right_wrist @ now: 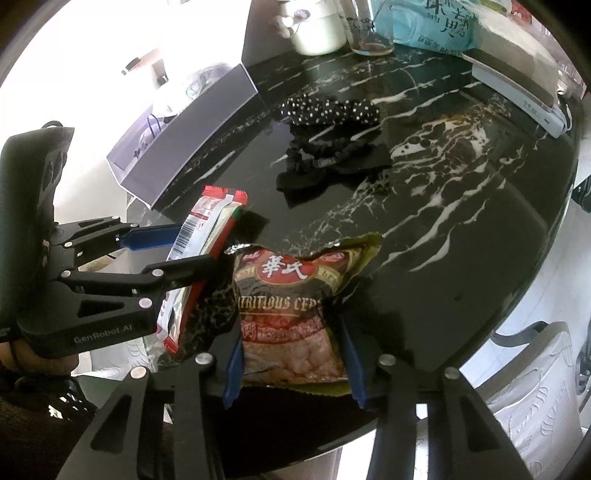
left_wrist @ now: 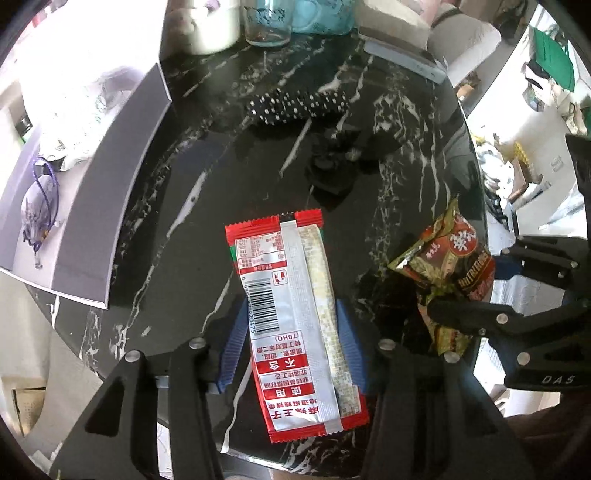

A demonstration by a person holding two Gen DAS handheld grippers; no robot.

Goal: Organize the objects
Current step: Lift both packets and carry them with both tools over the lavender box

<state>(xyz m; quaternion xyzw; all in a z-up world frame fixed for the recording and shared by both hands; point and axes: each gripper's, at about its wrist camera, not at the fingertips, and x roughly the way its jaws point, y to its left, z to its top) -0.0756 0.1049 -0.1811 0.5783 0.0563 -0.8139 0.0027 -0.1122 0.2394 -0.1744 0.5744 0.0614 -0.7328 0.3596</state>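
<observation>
Left wrist: left gripper [left_wrist: 291, 354] fingers pinch red sachet [left_wrist: 295, 321], right gripper [right_wrist: 291, 362] pinches cereal packet [right_wrist: 291, 314]; light, crinkly, slippery, grip mid-body, box [left_wrist: 110, 206] at 10 o'clock

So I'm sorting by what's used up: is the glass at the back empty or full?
Empty, it seems: the glass stands upright and see-through, with only faint residue at its bottom. Its rim is cut off.
</observation>
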